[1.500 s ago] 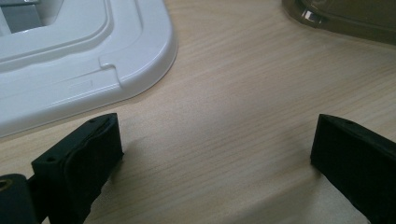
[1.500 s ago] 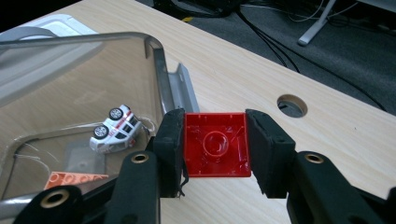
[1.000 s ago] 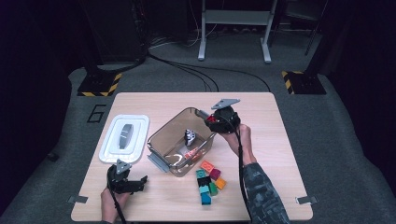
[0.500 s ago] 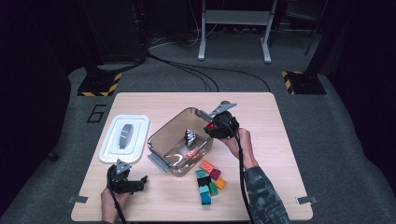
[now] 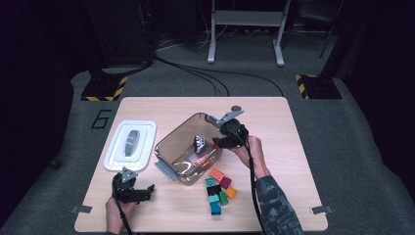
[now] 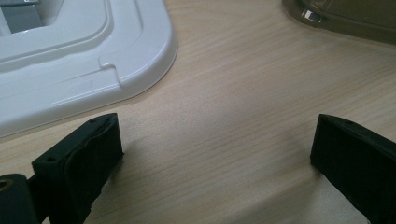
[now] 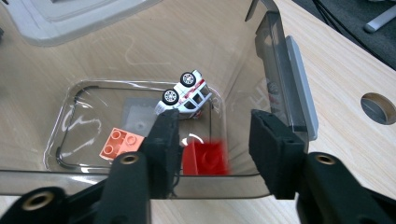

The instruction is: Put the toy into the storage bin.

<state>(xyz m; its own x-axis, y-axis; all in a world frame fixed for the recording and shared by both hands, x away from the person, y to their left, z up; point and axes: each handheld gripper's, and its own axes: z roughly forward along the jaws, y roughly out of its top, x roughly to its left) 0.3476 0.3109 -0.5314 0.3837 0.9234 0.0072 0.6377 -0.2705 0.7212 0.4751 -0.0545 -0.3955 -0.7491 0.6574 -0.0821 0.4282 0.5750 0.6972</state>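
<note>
- I have the wooden table [image 5: 147, 105] in front of me, with everything laid out on its near half.
- The clear brown bin [image 5: 169, 149] sits near the middle of the table, turned at an angle, its grey latch flaps sticking out at the near-left and far-right ends.
- The white lid [image 5: 115, 156] lies flat to the left of the bin, just beside it, with a grey handle at its centre.
- My right gripper [image 5: 215, 143] hangs over the right rim of the bin, tilted down into it. Its jaws have just been opening and stand apart; in the right gripper view the red brick [image 7: 205, 158] shows blurred between and below them, with no pad pressing on it, so I read it as released.
- My left gripper [image 5: 142, 188] rests low at the near-left of the table, near the lid's near edge. In the left gripper view its jaws stand wide apart over bare wood, holding nothing.
- A small pile of coloured bricks [image 5: 219, 191] lies on the table just to the near right of the bin: orange, pink, green and teal ones.
- Inside the bin, a white toy car [image 7: 184, 95] lies on its side towards the far end.
- A salmon-coloured brick [image 7: 120, 142] lies flat on the bin floor, left of the red brick.
</note>
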